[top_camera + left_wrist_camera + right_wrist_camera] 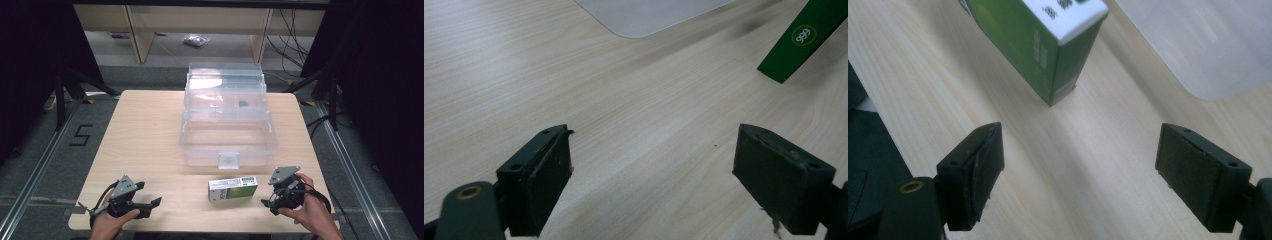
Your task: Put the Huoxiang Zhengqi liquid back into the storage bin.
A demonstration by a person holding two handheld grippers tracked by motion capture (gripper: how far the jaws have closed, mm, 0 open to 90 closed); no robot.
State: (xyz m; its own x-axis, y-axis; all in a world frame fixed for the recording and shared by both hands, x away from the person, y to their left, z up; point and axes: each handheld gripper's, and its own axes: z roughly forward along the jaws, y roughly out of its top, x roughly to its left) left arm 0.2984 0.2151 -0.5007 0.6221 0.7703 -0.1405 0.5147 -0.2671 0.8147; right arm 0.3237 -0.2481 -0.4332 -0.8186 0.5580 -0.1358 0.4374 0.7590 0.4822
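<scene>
A small green and white carton (233, 188) lies flat on the wooden table (145, 140), just in front of a clear plastic storage box (227, 135) whose lid stands open. My left gripper (148, 194) rests near the front left edge, open, jaws pointing right toward the carton, well apart from it. My right gripper (268, 192) is open just right of the carton, not touching it. In the left gripper view, the left gripper (654, 175) holds nothing, with the carton (799, 40) at the far upper right. In the right gripper view, the right gripper (1078, 175) is empty and the carton (1043, 45) lies close ahead.
The clear box (1208, 45) takes up the table's middle and back; a small dark item (243, 104) lies in its upper part. Bare wood spreads left of the box. Beyond the table are shelving legs, cables and a plastic bag (196, 40) on the floor.
</scene>
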